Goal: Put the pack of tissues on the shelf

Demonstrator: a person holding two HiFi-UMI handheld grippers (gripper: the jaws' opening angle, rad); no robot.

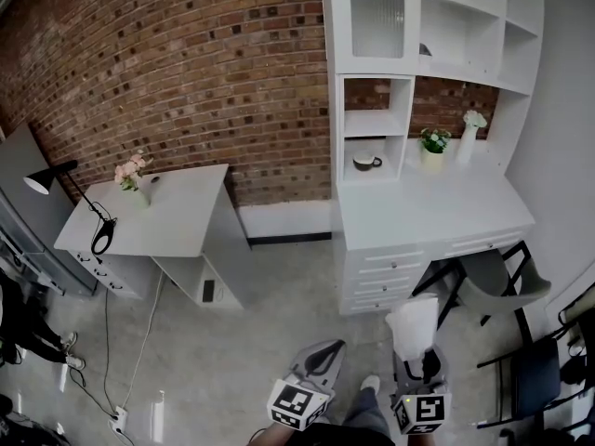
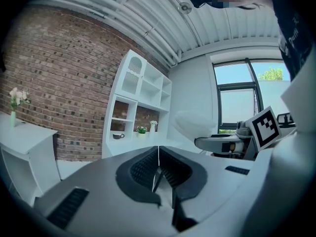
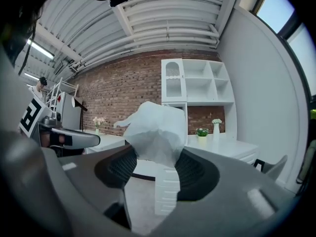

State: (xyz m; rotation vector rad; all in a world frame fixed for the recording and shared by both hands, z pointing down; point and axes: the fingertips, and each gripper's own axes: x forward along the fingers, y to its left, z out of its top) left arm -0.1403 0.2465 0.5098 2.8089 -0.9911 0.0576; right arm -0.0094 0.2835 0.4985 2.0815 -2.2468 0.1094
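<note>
The white shelf unit (image 1: pixel 437 54) is seen at the far right of the room, above a desk top (image 1: pixel 437 212), well apart from both grippers, which are held near, at the bottom of the head view. The pack of tissues (image 3: pixel 155 130) is clamped between the part-spread jaws of the right gripper (image 3: pixel 157 168), with its long axis pointed forward at the shelves. This gripper is judged the nearer one. The left gripper (image 2: pixel 158 168) is closed on nothing.

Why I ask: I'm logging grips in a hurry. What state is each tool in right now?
Left tool: closed, holding nothing.
Right tool: closed on the pack of tissues.
</note>
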